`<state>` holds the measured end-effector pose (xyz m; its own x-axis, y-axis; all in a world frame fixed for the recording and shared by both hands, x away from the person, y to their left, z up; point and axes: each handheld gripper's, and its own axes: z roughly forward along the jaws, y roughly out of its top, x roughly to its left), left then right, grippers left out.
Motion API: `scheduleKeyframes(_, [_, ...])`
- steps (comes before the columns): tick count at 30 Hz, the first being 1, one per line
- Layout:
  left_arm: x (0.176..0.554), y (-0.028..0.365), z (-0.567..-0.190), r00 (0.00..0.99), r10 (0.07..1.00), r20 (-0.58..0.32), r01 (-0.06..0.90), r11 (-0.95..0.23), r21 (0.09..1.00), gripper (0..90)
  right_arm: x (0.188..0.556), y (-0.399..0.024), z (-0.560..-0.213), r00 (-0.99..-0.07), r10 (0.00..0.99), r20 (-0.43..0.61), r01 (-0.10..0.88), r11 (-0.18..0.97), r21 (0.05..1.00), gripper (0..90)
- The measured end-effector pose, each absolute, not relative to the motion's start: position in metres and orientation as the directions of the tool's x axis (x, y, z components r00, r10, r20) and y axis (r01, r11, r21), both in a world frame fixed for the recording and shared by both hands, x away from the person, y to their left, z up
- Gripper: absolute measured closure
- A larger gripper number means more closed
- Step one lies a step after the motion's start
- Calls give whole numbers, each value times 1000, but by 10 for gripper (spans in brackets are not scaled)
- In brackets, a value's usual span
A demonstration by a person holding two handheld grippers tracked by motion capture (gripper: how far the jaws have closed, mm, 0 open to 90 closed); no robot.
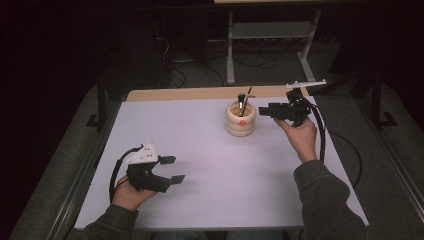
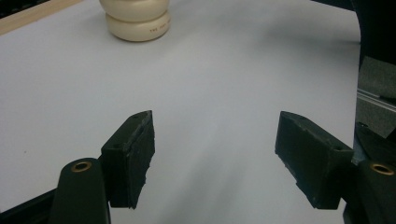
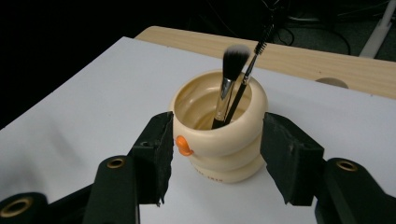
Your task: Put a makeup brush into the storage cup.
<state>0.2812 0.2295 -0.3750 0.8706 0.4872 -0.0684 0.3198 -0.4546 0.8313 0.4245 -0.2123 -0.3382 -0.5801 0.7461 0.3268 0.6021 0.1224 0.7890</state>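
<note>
Cup [image 3: 219, 135]: cream, upright at far middle of white table [image 1: 210, 165], with two brushes [image 3: 231, 84] inside.
Right gripper [image 3: 217, 154]: jaws wide open, either side of cup.
Left gripper [image 2: 215, 158]: jaws wide open, empty, near front left.

Brushes [image 3: 228, 88] in pot [image 3: 219, 140], table [image 1: 200, 150] far-centre (R claw [image 3: 217, 154] astride).

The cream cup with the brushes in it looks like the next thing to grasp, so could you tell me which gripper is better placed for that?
The right gripper: its open jaws flank the cup. The left gripper hangs open over bare table, far from it.
</note>
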Motion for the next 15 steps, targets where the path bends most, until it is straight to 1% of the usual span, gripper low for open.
scheduleKeyframes(15, [283,234,-376,857,511,-72,334,-443,832,268,409,-220,-340,-589,752,298,587,145,796,397])
